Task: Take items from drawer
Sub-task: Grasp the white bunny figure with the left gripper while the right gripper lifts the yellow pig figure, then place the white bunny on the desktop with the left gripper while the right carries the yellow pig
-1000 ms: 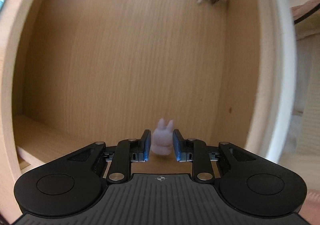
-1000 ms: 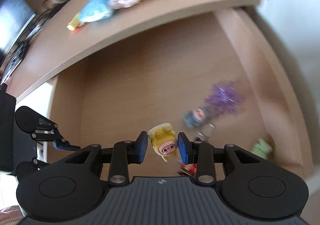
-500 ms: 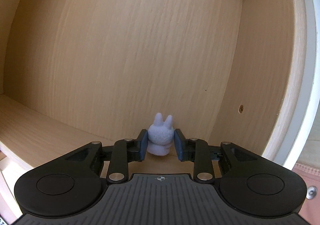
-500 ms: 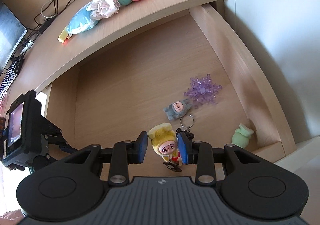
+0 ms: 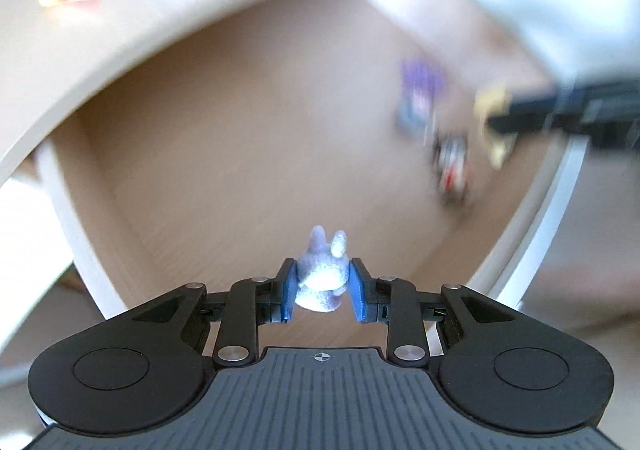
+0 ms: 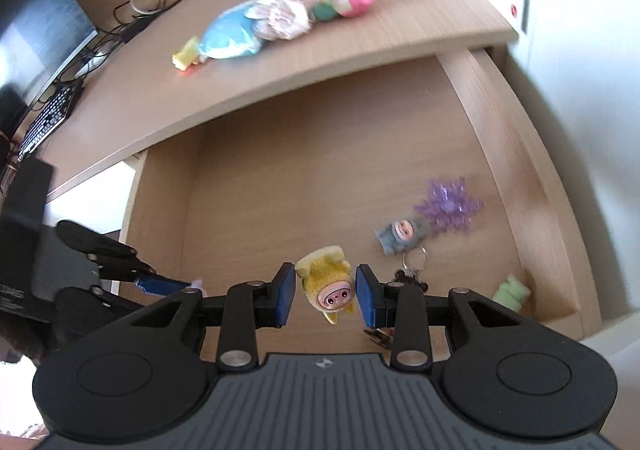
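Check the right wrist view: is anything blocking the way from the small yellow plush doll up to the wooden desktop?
Nothing visible does. The small yellow plush doll sits between the right gripper fingers above the drawer floor. The wooden desktop edge lies beyond it with only bare drawer between. The plush toys on the desktop lie further back.

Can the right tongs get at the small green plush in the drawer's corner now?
Probably not yet: the right tongs are shut on a yellow plush pig figure. The green plush itself lies uncovered.
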